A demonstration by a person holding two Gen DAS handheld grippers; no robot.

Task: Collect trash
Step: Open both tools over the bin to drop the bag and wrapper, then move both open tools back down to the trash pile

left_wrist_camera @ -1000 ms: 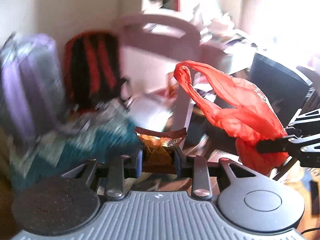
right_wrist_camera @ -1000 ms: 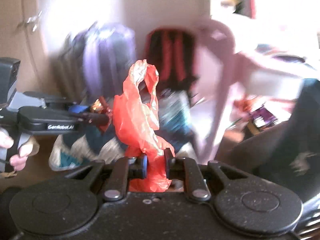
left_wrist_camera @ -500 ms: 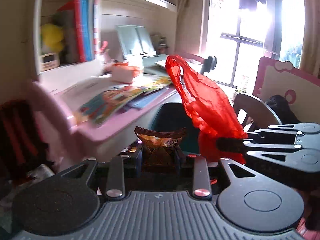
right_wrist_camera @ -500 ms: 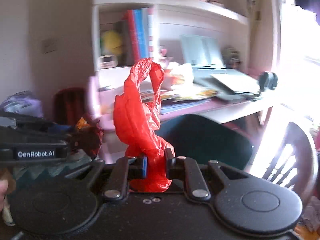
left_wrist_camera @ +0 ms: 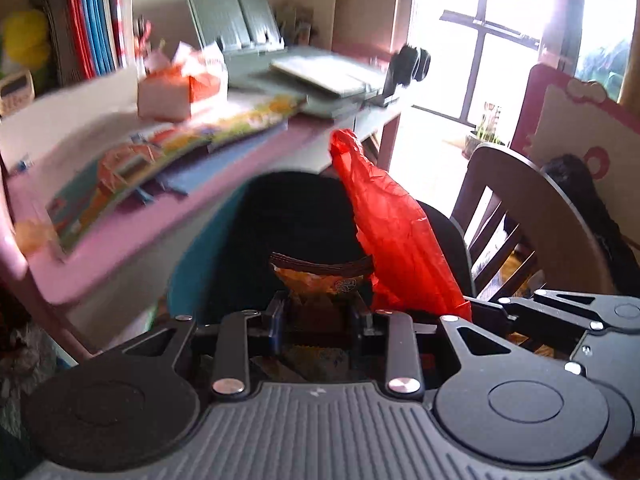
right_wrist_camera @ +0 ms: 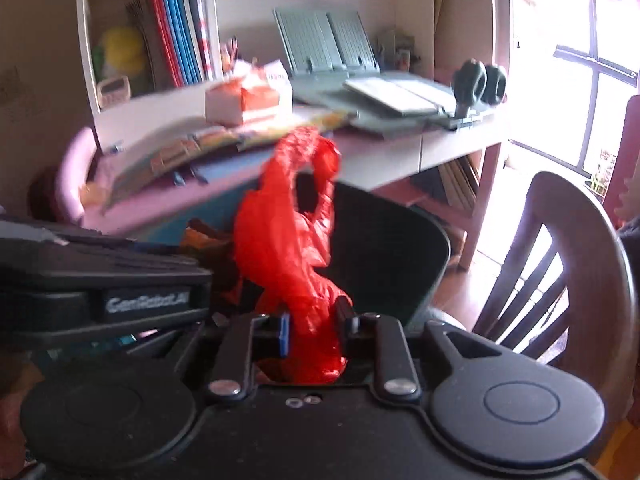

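Observation:
My left gripper is shut on a crumpled orange and brown snack wrapper, held above the mouth of a dark bin. Close on its right, the right gripper carries a red plastic bag. In the right wrist view the bag stands upright between the jaws of my right gripper. Those jaws are opening, and the bag still fills the gap and touches both pads. Behind the bag is the bin. The left gripper and the wrapper sit at the left.
A pink desk stands behind the bin with picture books, a tissue box and a grey book stand. A wooden chair is at the right, next to a bright window. Shelves with books rise at the back left.
Both grippers swung from the backpack and suitcase side round to the desk and now hang over the dark bin. The gap between the right jaws has widened around the red bag.

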